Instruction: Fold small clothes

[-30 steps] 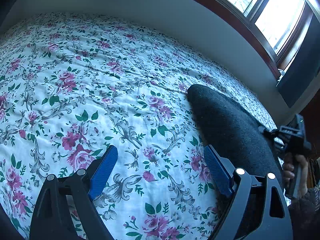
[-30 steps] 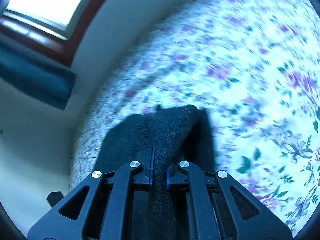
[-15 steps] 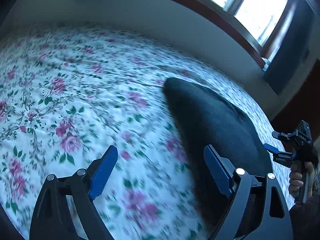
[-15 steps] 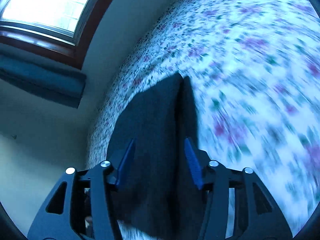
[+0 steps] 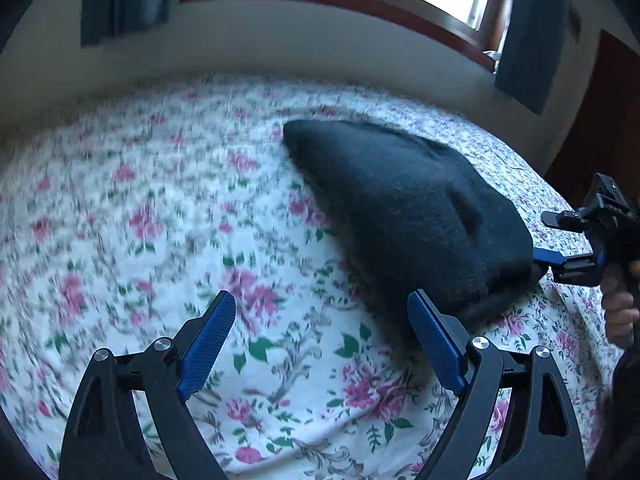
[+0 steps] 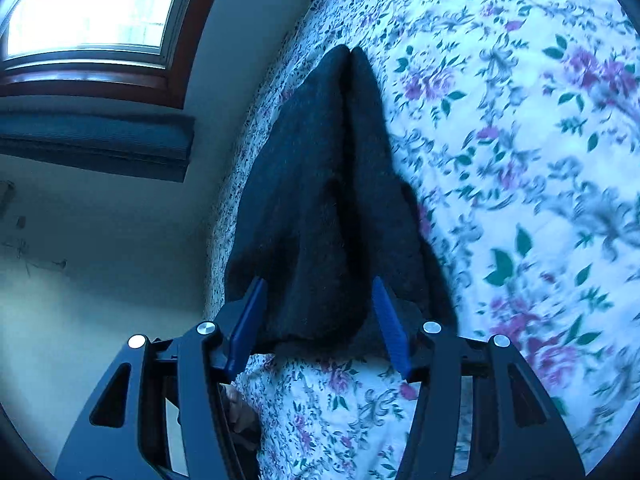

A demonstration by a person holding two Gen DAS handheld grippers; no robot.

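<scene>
a second ago the right gripper (image 6: 320,320) was clamped on the near end of the black cloth (image 5: 404,208); now its jaws stand apart on either side of that end and the cloth lies let go, folded over itself with a ridge down the middle, near the edge of the bed (image 5: 160,216). the left gripper (image 5: 320,344) hangs over the flowered sheet just beside the cloth, jaws wide apart and empty. this fold looks laid down, so smoothing or another fold probably comes next.

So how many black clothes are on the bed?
1: a black cloth lying on the bed near its wall-side edge, between the open right gripper fingers. More might hide folded underneath.
</scene>
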